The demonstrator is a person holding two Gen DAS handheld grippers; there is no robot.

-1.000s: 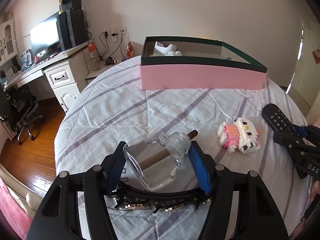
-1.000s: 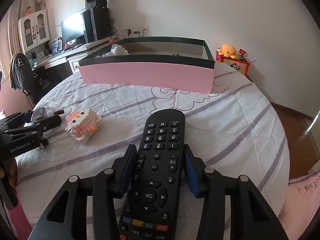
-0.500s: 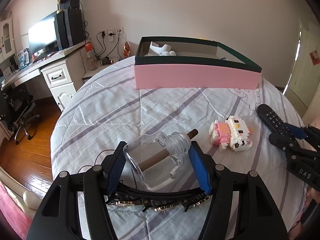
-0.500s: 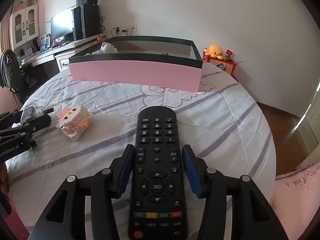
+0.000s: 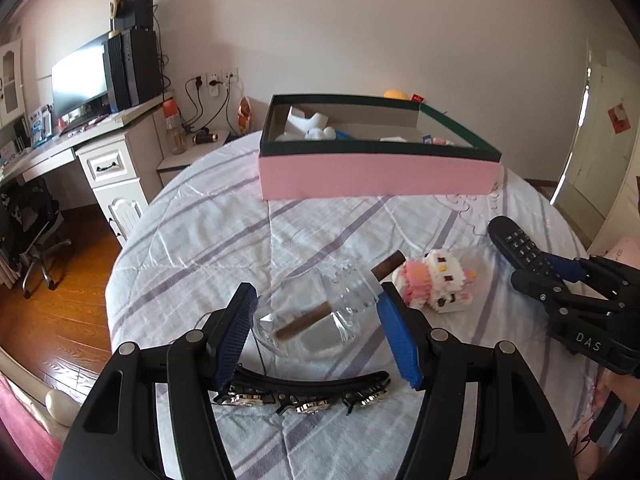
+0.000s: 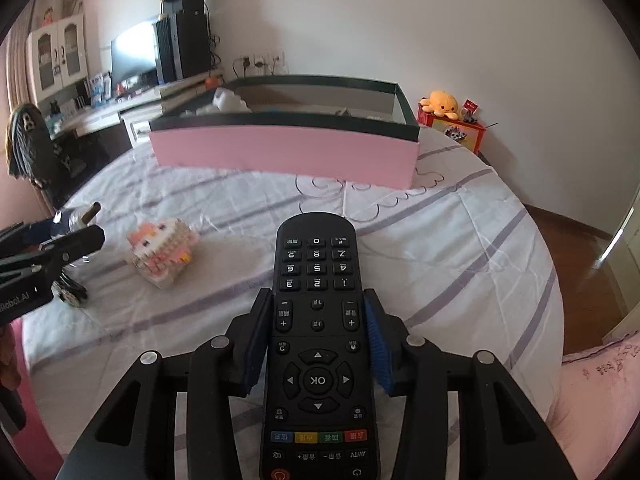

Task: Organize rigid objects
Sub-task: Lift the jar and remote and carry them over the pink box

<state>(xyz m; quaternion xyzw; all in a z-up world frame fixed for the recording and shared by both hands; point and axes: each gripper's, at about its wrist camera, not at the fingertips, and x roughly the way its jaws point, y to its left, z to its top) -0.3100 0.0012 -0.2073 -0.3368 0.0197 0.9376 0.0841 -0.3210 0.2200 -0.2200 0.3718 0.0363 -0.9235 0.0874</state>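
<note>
The right gripper (image 6: 318, 340) has just been closing and clamps the black remote (image 6: 318, 320) near the bed's (image 6: 460, 248) front. The left gripper (image 5: 316, 336) seems to pinch a corked glass bottle (image 5: 320, 312) lying left of the pink block toy (image 5: 436, 284).

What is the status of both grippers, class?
Left gripper fingers clamp the glass bottle. Right gripper has just been closing on the remote. Pink box ahead, path open.

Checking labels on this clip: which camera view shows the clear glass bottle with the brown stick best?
The left wrist view: the clear glass bottle lies whole between the left gripper fingers, stick through its neck. The right wrist view shows only its neck end at the left edge, mostly hidden behind that gripper.
</note>
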